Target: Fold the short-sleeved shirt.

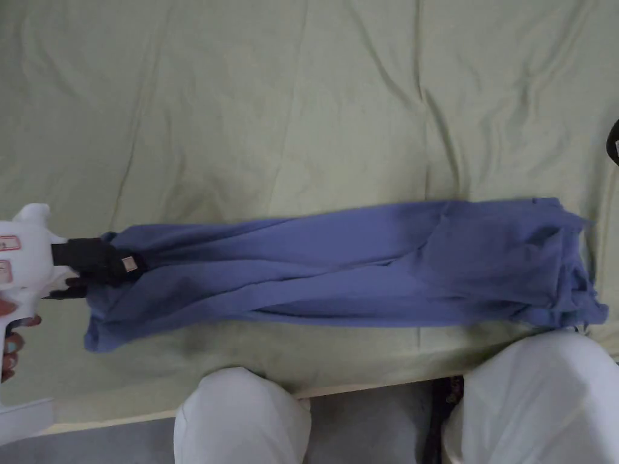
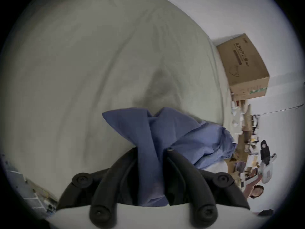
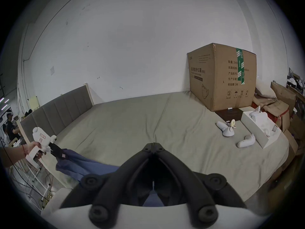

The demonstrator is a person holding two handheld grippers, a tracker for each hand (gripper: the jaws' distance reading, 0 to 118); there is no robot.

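The left gripper (image 1: pixel 124 264) is observed clamped on the left end of the blue shirt (image 1: pixel 350 269), cloth pinched between both jaws. The shirt is laid in a long narrow band across the green sheet (image 1: pixel 302 109). The right gripper (image 3: pixel 152 144) is noted with jaws closed, tips together, nothing held.

storeroom-like bedroom | bed (image 3: pixel 132 117), headboard (image 3: pixel 57 110) | cardboard box (image 3: pixel 221 77), bare wall (image 3: pixel 132 42)

cardboard box (image 3: pixel 221 77): printed "N95", "2400", Chinese txt
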